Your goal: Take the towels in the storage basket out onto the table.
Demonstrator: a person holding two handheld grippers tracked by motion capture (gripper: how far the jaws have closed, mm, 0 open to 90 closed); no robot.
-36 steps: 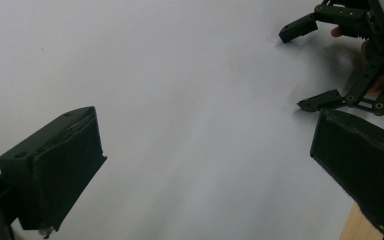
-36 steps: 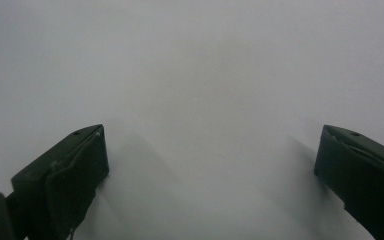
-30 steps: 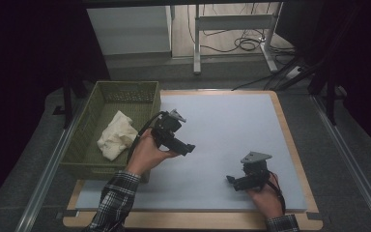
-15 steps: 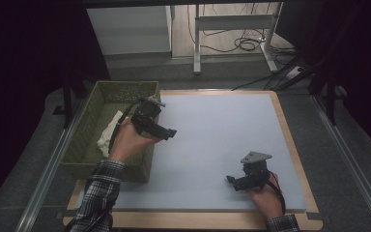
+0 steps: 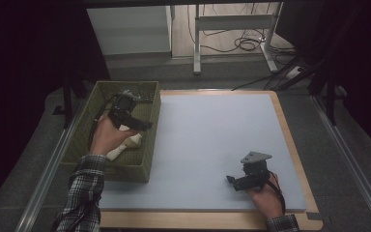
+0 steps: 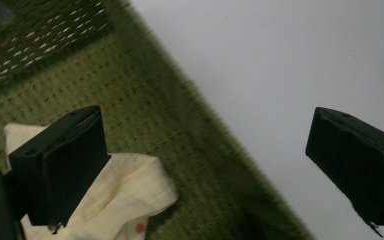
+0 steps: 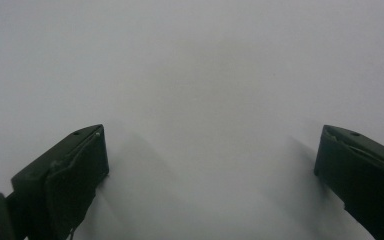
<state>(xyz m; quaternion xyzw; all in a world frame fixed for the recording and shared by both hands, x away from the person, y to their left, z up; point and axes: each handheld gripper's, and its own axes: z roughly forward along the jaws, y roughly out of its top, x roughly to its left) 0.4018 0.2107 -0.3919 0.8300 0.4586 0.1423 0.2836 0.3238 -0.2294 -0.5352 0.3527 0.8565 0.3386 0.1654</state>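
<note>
Cream cloth point(image 5: 125, 144) inside green basket point(image 5: 149, 145), not yet gripped. Left tool point(image 6: 205, 165) above basket, jaws wide, empty. Right tool point(image 5: 236, 182) well right of basket, on tabletop point(image 5: 212, 125), wide, empty. Pickup outstanding.

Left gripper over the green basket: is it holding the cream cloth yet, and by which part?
Nothing is held. The left gripper is open above the cream cloth in the green basket, jaws wide apart.
</note>
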